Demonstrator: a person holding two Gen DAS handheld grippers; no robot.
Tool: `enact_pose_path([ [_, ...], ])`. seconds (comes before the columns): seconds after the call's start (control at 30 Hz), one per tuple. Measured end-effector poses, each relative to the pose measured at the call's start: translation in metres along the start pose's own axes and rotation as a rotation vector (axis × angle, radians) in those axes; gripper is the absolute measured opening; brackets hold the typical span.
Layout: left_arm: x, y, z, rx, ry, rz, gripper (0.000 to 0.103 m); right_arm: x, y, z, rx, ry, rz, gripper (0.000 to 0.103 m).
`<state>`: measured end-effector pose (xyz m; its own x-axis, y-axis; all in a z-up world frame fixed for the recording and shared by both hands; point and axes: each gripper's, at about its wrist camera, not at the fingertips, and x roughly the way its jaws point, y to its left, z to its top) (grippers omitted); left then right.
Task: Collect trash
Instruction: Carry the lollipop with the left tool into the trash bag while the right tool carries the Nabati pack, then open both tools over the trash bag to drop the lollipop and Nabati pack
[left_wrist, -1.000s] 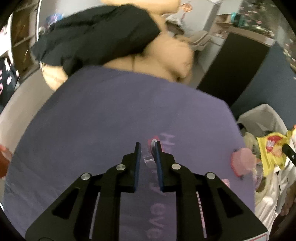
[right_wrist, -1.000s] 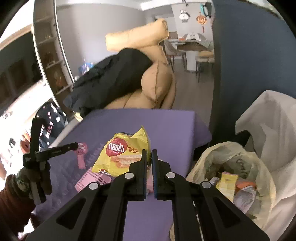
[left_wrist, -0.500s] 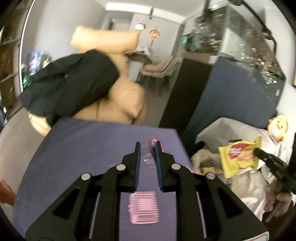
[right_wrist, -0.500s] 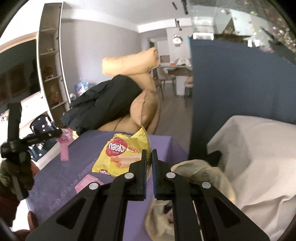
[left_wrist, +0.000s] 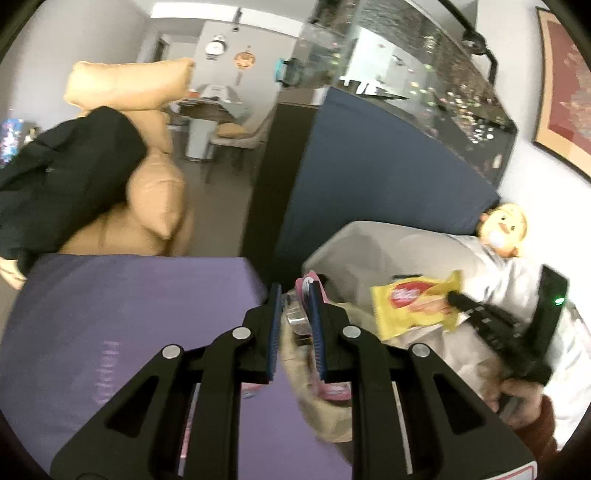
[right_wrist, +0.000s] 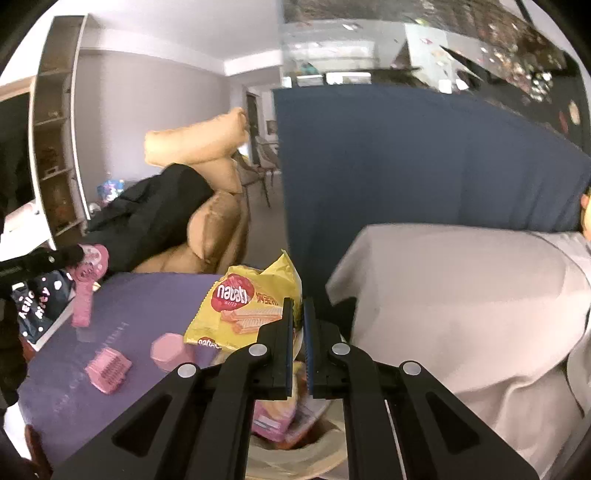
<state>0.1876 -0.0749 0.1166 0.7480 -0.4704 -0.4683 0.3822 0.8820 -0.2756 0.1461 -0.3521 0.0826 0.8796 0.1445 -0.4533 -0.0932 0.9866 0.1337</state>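
A purple table (right_wrist: 155, 295) fills the left of both wrist views, with tan cushions and a dark coat at its far end and a blue partition beyond. Off the table's right edge sits a pale plastic trash bag (right_wrist: 317, 454), its mouth open just under the right gripper (right_wrist: 298, 314) and already holding pink and orange wrappers. The right gripper's jaws are closed on a corner of a yellow wafer packet (right_wrist: 243, 306), which hangs above the bag's mouth. The left gripper (left_wrist: 293, 306) has its jaws pinched on a pink, clear-fronted piece of packaging (left_wrist: 308, 286), carried near the table's right edge toward the bag; the right wrist view shows it hanging over the table's left side. A pink comb-like piece (right_wrist: 108, 369) and a pink hexagonal lid (right_wrist: 168, 349) lie on the table, not yet collected. To do the drop well, each hand should probably bring its load squarely over the bag's opening before letting go, one at a time so the grippers do not crowd each other; the light packet may flutter, so a low release seems wiser.
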Motion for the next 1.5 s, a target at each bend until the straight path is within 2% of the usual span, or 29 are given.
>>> enact_pose_path([
  [0.23, 0.041, -0.021, -0.008, 0.001, 0.011, -0.074, 0.015, 0.043, -0.024, -0.029, 0.048, 0.076, -0.043, 0.007],
  [0.43, 0.079, -0.015, -0.017, -0.005, 0.070, -0.054, 0.015, 0.097, -0.006, -0.065, -0.043, 0.188, -0.094, 0.007],
  [0.5, 0.087, -0.012, -0.022, -0.004, 0.086, -0.049, 0.015, 0.117, -0.001, -0.083, -0.047, 0.250, -0.080, 0.007],
  [0.63, 0.101, -0.008, -0.033, 0.007, 0.117, -0.042, 0.015, 0.143, 0.006, -0.118, -0.025, 0.365, 0.003, 0.007],
  [0.83, 0.110, -0.001, -0.043, -0.014, 0.144, -0.038, 0.015, 0.153, 0.015, -0.141, 0.022, 0.441, 0.077, 0.007],
  [1.0, 0.109, -0.003, -0.047, -0.010, 0.152, -0.036, 0.015, 0.144, 0.018, -0.144, 0.033, 0.428, 0.082, 0.007],
  [1.1, 0.106, -0.003, -0.047, -0.005, 0.151, -0.036, 0.015, 0.134, 0.009, -0.141, 0.073, 0.407, 0.090, 0.011],
  [1.17, 0.105, -0.004, -0.047, -0.001, 0.151, -0.035, 0.015, 0.129, 0.002, -0.136, 0.107, 0.393, 0.094, 0.035],
  [1.23, 0.106, -0.003, -0.047, -0.002, 0.153, -0.034, 0.015, 0.121, -0.004, -0.131, 0.128, 0.370, 0.101, 0.043],
  [1.33, 0.108, -0.004, -0.049, -0.006, 0.162, -0.036, 0.015, 0.104, -0.011, -0.121, 0.147, 0.319, 0.088, 0.043],
  [1.4, 0.111, -0.005, -0.052, -0.005, 0.173, -0.040, 0.015, 0.087, -0.017, -0.115, 0.173, 0.257, 0.052, 0.043],
  [1.5, 0.123, -0.007, -0.060, -0.001, 0.206, -0.041, 0.015, 0.068, -0.028, -0.110, 0.196, 0.210, -0.008, 0.043],
])
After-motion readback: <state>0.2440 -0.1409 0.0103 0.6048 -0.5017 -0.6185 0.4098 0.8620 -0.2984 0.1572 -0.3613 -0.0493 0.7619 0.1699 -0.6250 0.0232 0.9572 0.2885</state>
